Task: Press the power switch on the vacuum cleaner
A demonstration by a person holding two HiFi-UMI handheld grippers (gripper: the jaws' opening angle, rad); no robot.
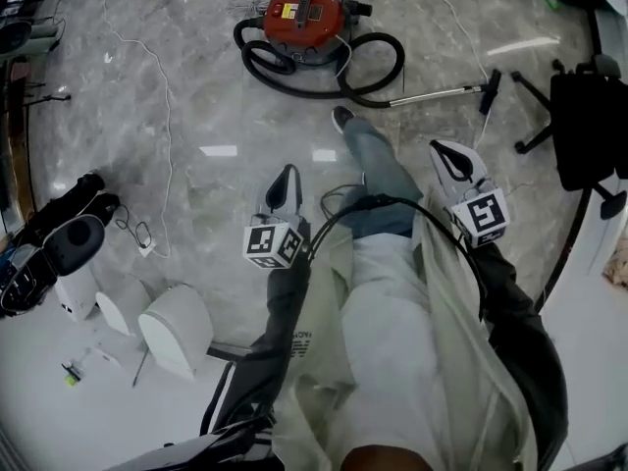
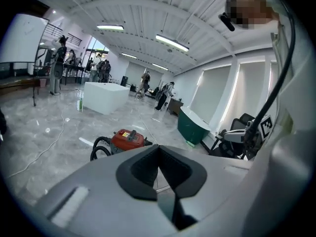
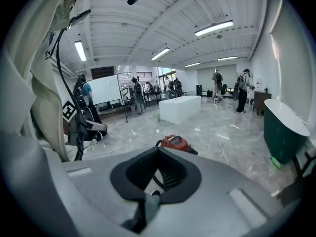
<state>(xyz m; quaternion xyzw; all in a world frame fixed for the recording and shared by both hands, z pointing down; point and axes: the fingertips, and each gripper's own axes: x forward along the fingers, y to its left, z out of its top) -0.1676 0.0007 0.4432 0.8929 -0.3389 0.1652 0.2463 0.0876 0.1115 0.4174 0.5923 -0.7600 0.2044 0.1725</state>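
Although the one red vacuum cleaner (image 1: 304,16) lies in plain view on the floor (image 1: 196,86), well ahead of the person (image 1: 392,341), its power switch is too small to make out. Two claws show, the left claw (image 2: 158,147) and the right claw (image 3: 158,151): both are clenched, holding nothing, and well apart from it.

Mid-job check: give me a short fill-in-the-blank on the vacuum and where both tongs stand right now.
1. The vacuum cleaner has a ____ body.
2. It sits on the ____, with its black hose looped beside it.
3. The left tongs and the right tongs are held well short of it, each with its jaws ____ and nothing between them.

Missing words: red; floor; shut
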